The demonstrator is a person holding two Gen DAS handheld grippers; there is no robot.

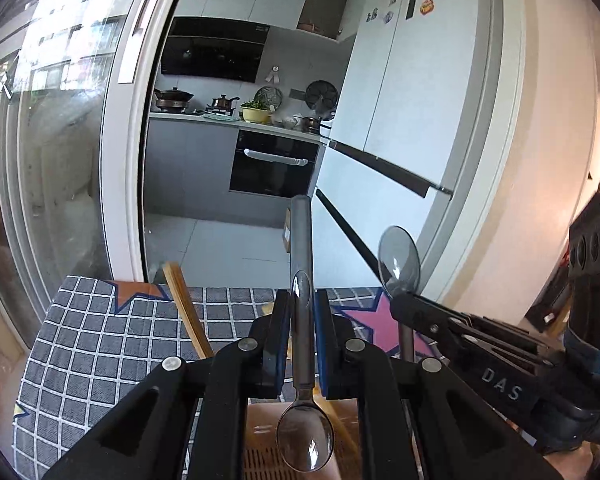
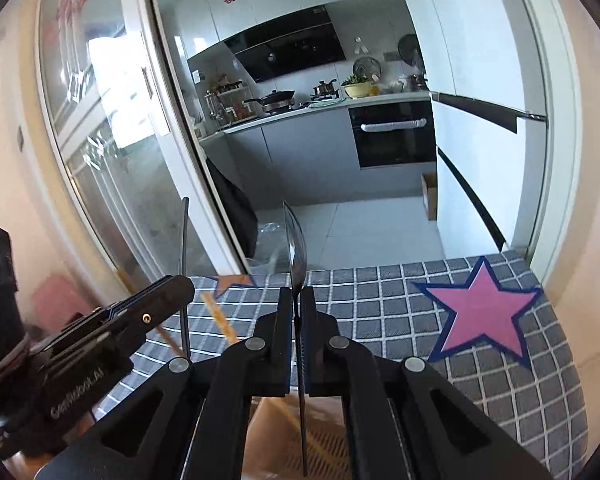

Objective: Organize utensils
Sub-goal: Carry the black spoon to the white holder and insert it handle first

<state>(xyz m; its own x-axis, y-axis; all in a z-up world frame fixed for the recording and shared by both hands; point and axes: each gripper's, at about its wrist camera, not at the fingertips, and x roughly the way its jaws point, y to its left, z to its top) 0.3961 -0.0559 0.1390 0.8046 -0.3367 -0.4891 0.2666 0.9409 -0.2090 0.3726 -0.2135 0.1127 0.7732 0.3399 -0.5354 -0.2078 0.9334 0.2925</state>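
Observation:
My left gripper (image 1: 302, 300) is shut on a metal spoon (image 1: 305, 438). Its handle points away from me and its bowl hangs near the camera. To its right, my right gripper (image 1: 400, 306) is shut on a second metal spoon (image 1: 399, 260) with the bowl upward. In the right wrist view that second spoon (image 2: 296, 248) shows edge-on between the closed fingers of the right gripper (image 2: 298, 292), bowl up and handle down. The left gripper (image 2: 182, 282) appears at the left with its spoon's thin handle (image 2: 185, 236) sticking up. Both grippers hover side by side above the table.
A grey checked tablecloth (image 1: 100, 340) with a pink star (image 2: 480, 312) covers the table. Wooden chopsticks (image 1: 188, 312) lie on the cloth. A slatted wooden tray (image 1: 264, 436) sits just below the grippers. A glass sliding door (image 1: 60, 140) stands at the left, and a kitchen and white fridge (image 1: 420, 100) lie beyond.

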